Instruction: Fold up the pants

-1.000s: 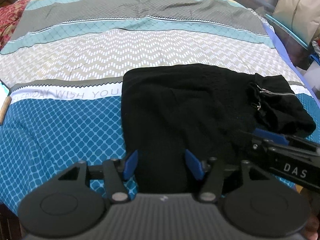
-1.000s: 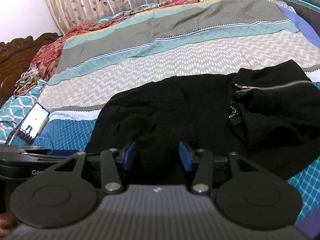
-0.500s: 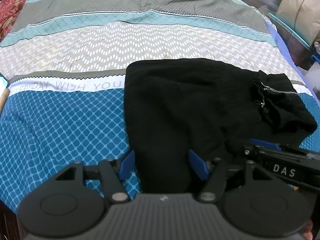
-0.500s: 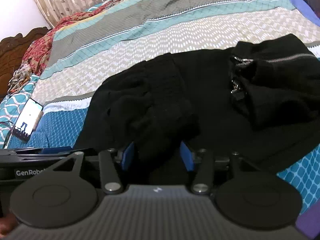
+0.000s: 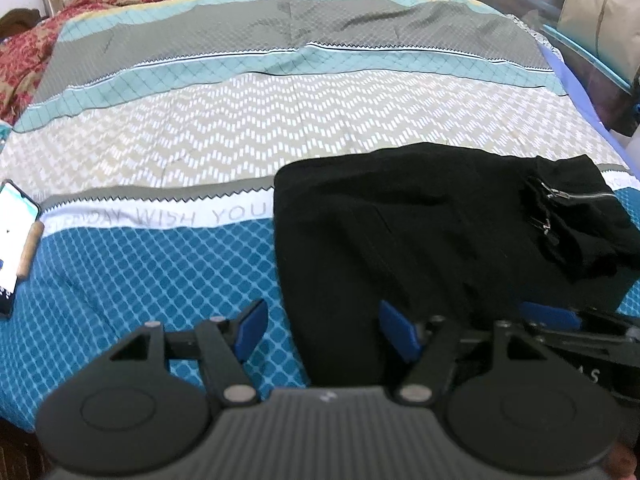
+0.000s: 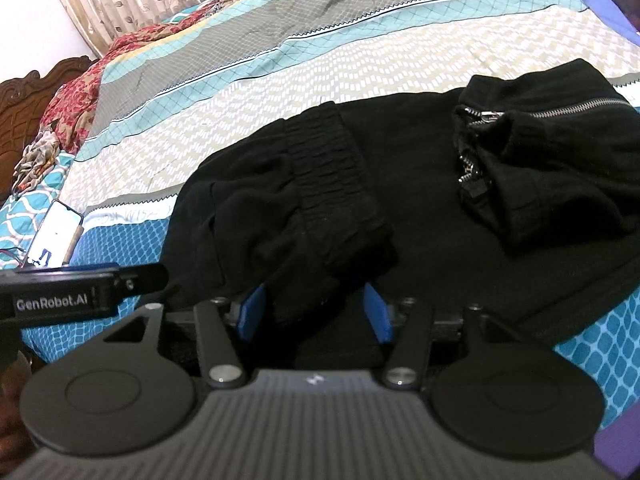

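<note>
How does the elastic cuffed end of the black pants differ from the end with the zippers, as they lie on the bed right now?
The cuffed end is ribbed elastic with no metal; the zippered end shows silver zipper teeth. The cuffed end lies near the right tool, partly between its blue pads; the zippered end lies farther off, to the right. The cuffed end runs as a fairly flat band; the zippered end is bunched in a heap. Both are black and rest on the folded pants.

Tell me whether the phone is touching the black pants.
Apart. The left wrist view shows the phone at the far left edge and the black pants right of centre, with a wide stretch of blue patterned bedspread between them.
</note>
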`<state>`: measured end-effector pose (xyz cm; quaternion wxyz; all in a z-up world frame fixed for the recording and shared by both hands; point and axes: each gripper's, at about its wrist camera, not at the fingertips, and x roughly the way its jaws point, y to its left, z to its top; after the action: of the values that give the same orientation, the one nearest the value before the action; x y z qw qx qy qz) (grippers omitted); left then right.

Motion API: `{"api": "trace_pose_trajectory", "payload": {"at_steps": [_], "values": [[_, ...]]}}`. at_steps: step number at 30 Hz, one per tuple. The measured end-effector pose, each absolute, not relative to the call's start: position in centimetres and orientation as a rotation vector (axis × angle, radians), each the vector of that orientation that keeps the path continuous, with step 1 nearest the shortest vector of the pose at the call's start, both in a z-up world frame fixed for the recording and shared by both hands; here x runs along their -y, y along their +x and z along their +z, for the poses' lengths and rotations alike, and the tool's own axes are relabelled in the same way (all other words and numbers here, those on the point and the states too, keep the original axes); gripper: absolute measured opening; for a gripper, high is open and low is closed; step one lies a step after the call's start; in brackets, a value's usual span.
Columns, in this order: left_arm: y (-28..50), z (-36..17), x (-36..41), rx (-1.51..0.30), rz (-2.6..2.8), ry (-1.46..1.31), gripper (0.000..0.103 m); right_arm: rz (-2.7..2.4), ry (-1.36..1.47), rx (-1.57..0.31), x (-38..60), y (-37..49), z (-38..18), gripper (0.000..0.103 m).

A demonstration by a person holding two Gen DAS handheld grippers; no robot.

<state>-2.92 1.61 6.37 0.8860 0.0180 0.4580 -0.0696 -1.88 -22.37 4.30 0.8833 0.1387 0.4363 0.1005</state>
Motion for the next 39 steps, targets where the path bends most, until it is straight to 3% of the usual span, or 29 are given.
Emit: {"api": "trace_pose_trajectory", "payload": {"at_steps": [18, 29, 32, 39], "values": [[-2.6, 6.9, -1.2, -0.931, -0.138, 0.066, 0.063, 0.210, 0.298, -0.899, 22.5, -1.8, 4.6, 0.058], [-2.7, 6.4, -1.4, -0.944, -0.139, 0.055, 0.063, 0.146, 0.261, -0.761, 22.8, -2.3, 6.0, 0.058], [-2.7, 6.4, -1.5, -0.944, -0.139, 0.054, 0.063, 0.131, 0.248, -0.723, 22.7, -2.1, 6.3, 0.050], [-2.9, 5.9, -1.6, -0.959, -0.146, 0.041, 0.063, 0.160, 0.220, -0.720, 21.9, -1.6, 6.1, 0.048]]}}
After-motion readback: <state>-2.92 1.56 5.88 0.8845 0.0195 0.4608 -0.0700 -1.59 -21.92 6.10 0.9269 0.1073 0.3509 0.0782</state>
